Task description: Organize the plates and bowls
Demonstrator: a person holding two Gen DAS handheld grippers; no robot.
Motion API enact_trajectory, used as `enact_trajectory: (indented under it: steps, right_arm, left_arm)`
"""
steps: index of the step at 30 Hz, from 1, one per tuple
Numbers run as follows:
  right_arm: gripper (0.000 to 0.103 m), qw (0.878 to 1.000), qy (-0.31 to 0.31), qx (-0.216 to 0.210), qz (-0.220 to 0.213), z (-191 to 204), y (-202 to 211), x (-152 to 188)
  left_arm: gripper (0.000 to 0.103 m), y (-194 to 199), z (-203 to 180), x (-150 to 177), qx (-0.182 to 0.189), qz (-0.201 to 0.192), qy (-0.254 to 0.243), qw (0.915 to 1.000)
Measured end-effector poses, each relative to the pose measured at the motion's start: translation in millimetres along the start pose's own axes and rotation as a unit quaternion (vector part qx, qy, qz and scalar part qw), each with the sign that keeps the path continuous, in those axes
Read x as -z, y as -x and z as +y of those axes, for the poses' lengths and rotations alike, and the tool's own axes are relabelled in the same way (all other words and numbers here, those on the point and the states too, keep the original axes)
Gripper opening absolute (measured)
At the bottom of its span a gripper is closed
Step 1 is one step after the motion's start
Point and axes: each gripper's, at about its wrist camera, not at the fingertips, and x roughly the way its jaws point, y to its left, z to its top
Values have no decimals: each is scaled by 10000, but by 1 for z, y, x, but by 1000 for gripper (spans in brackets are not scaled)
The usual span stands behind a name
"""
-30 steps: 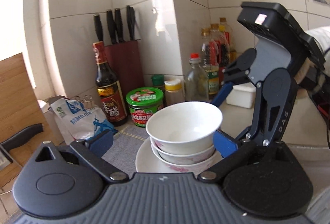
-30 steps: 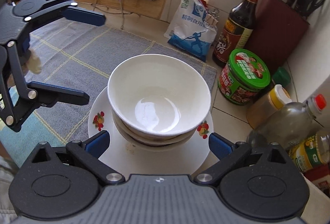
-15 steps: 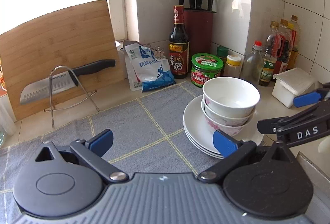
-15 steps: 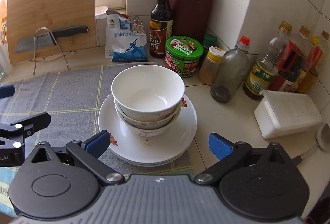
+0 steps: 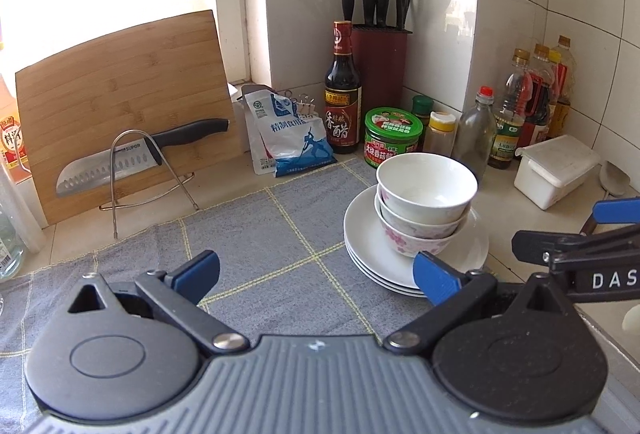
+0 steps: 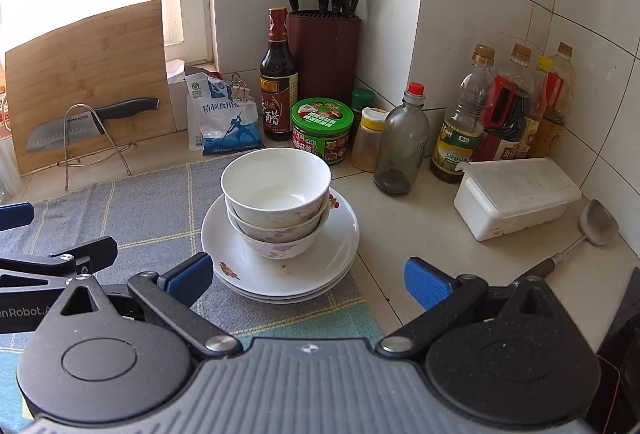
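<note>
I'd pulled both hand-held grippers, left (image 5: 316,276) and right (image 6: 308,274), back from stacked bowls (image 6: 276,202), both released, knife (image 5: 120,162) read SUPOR

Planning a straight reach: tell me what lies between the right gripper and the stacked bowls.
Only the plates' near rim; right wrist view shows nothing else before the bowls.

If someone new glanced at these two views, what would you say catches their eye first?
Most likely the stack of bowls nested on a pile of white plates at the right edge of the grey cloth. Behind it, the red knife block and dark vinegar bottle fill the tiled corner. Both open tools, left and right, frame the foreground, holding nothing.
</note>
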Motion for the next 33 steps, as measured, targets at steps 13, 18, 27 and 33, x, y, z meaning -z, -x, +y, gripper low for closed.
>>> enact_trajectory:
  steps: [13,18,27,33]
  right_arm:
    - [103,9999,61,-72,-53,3,5,1]
    - [103,9999,69,-93,-72,3,6,0]
    - [103,9999,73,-102,-78,2,5,-1]
    - [103,9999,81,-92,-84,2,4,-2]
  left_arm:
    - [102,6,-1,1,-195,-7,125,9997]
    - [102,7,0,0,-223,-7,155,9996]
    - [102,6,-1,-1,-218,17,169,9996]
    - [102,5,-1,-1,-229,28,172,9996]
